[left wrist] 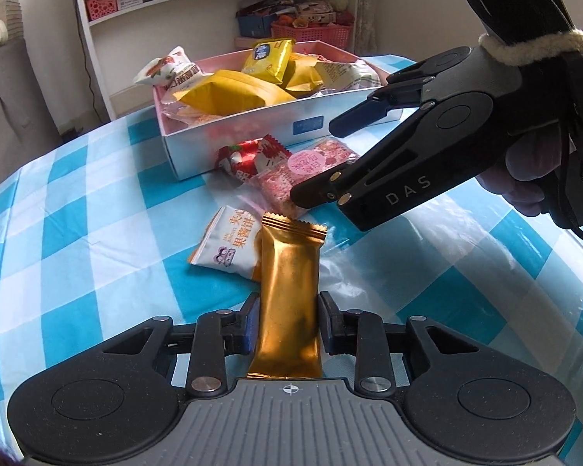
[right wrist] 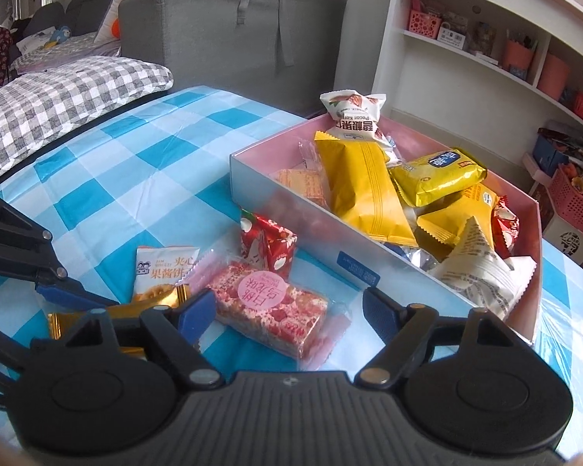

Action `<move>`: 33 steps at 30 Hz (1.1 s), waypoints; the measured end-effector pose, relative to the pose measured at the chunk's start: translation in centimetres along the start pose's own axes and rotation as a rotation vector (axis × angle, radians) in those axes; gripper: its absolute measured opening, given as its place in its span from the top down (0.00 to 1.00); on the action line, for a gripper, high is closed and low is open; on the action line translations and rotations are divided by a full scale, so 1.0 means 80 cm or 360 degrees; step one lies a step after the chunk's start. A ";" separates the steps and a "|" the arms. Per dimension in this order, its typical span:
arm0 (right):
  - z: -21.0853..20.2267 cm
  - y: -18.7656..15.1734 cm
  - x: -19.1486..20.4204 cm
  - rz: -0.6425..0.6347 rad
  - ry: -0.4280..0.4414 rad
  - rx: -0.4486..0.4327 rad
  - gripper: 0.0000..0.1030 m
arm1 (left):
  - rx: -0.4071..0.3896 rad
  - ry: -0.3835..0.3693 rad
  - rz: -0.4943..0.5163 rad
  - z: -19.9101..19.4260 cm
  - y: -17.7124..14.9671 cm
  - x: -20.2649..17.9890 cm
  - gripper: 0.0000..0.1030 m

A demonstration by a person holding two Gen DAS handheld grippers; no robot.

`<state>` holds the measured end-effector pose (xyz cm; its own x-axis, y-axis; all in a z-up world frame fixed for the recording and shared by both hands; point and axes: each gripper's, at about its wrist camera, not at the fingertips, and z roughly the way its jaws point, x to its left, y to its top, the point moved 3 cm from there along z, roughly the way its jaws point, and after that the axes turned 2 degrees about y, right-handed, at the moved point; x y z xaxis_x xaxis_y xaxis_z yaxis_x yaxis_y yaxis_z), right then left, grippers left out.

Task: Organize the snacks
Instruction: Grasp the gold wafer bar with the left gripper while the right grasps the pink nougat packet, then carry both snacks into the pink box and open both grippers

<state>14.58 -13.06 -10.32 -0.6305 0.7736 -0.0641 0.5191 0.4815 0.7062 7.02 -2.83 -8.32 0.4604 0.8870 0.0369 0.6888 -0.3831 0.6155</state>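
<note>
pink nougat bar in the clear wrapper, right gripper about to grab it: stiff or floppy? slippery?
The pink nougat bar looks like a solid block, so it will probably stay stiff when lifted. Its glossy clear wrapper, with loose crimped ends, may slide between the fingers. Lying flat on the checked tablecloth, it seems unlikely to roll. The right gripper is open around it.

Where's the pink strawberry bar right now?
In the right wrist view the pink strawberry bar lies on the checked tablecloth, between the open right claw fingers, beside the red packet and just in front of the snack box.
</note>
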 end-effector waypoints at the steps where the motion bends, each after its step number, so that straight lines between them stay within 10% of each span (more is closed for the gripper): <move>1: 0.001 0.000 0.001 0.0007 0.0023 0.0008 0.29 | 0.0009 0.0013 -0.0015 -0.002 -0.002 0.004 0.73; 14: -0.013 -0.011 0.044 -0.0119 0.0276 0.0151 0.47 | 0.0071 0.0138 -0.0210 -0.018 -0.018 0.054 0.73; 33: 0.015 0.004 0.049 0.0041 0.0107 0.0133 0.64 | 0.0034 0.0151 -0.0220 -0.010 -0.011 0.048 0.73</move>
<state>12.98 -9.39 -11.18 -0.6521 0.7581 0.0028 0.5802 0.4966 0.6456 7.73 1.14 -8.11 0.3063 0.9515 0.0278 0.7539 -0.2603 0.6032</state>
